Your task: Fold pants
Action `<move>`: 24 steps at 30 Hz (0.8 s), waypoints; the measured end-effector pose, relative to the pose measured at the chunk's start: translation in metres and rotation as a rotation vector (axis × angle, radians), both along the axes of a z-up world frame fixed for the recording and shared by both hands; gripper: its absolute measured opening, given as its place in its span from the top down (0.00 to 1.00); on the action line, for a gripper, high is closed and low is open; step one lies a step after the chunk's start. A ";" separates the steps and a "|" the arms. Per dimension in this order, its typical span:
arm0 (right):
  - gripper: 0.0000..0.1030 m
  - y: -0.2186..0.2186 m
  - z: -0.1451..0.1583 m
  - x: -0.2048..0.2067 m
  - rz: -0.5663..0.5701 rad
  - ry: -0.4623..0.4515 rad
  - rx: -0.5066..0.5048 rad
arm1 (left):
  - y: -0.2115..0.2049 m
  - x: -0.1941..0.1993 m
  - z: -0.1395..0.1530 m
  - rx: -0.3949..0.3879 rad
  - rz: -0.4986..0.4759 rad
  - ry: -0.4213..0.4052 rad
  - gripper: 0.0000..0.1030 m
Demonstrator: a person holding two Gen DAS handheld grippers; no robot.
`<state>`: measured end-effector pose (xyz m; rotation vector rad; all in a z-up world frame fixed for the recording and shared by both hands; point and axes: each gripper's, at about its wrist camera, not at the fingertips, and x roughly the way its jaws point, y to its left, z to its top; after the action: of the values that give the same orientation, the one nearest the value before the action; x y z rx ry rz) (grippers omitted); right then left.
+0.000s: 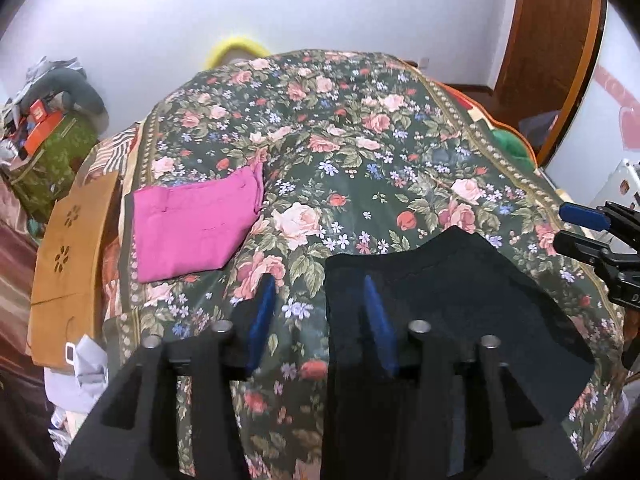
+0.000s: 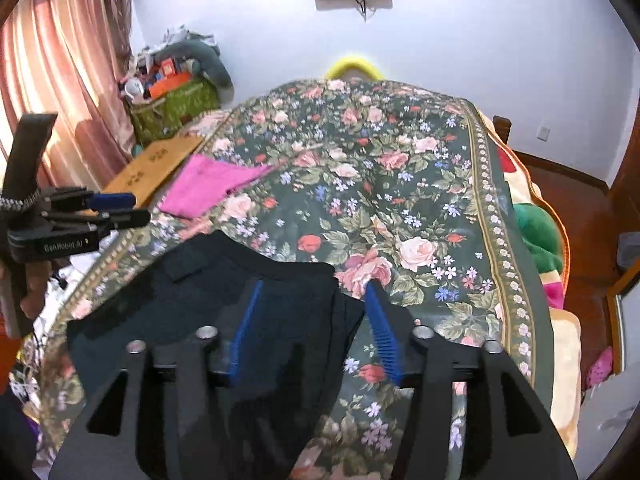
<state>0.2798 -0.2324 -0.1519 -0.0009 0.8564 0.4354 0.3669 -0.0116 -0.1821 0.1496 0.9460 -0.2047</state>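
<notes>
Black pants (image 1: 448, 300) lie folded flat on the flowered bedcover (image 1: 360, 140) near the front edge. My left gripper (image 1: 320, 320) hovers open over their left edge, blue pads apart and pressing on nothing. The same black pants (image 2: 180, 300) show in the right wrist view, where my right gripper (image 2: 312, 328) stands open above their right edge. Each gripper also shows in the other's view: the right gripper (image 1: 580, 228) at the far right, the left gripper (image 2: 120, 208) at the far left. Folded pink pants (image 1: 192, 228) rest further back on the left of the bed.
A wooden board (image 1: 68, 248) lies along the bed's left side beside the pink pants. A green box (image 2: 172, 108) piled with clutter stands at the back left near a pink curtain (image 2: 52, 80). A green cushion (image 2: 536, 232) sits off the bed's right edge.
</notes>
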 end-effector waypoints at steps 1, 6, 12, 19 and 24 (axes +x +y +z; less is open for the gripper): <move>0.42 0.000 0.001 -0.003 0.001 0.001 0.014 | 0.002 -0.004 0.001 -0.005 0.001 -0.005 0.42; 0.26 -0.002 -0.010 -0.017 0.000 0.055 0.059 | 0.009 -0.015 -0.008 -0.035 -0.007 0.043 0.29; 0.26 -0.001 -0.050 -0.021 0.003 0.189 0.052 | 0.013 -0.007 -0.044 -0.145 -0.013 0.230 0.29; 0.26 -0.006 -0.080 -0.010 0.007 0.303 0.135 | 0.011 0.014 -0.073 -0.239 -0.022 0.371 0.28; 0.25 -0.009 -0.098 0.008 0.013 0.399 0.222 | -0.003 0.035 -0.091 -0.267 -0.067 0.481 0.28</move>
<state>0.2874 -0.2412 -0.2497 0.2935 1.1962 0.5509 0.4020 -0.0143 -0.2730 -0.1211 1.3813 -0.4392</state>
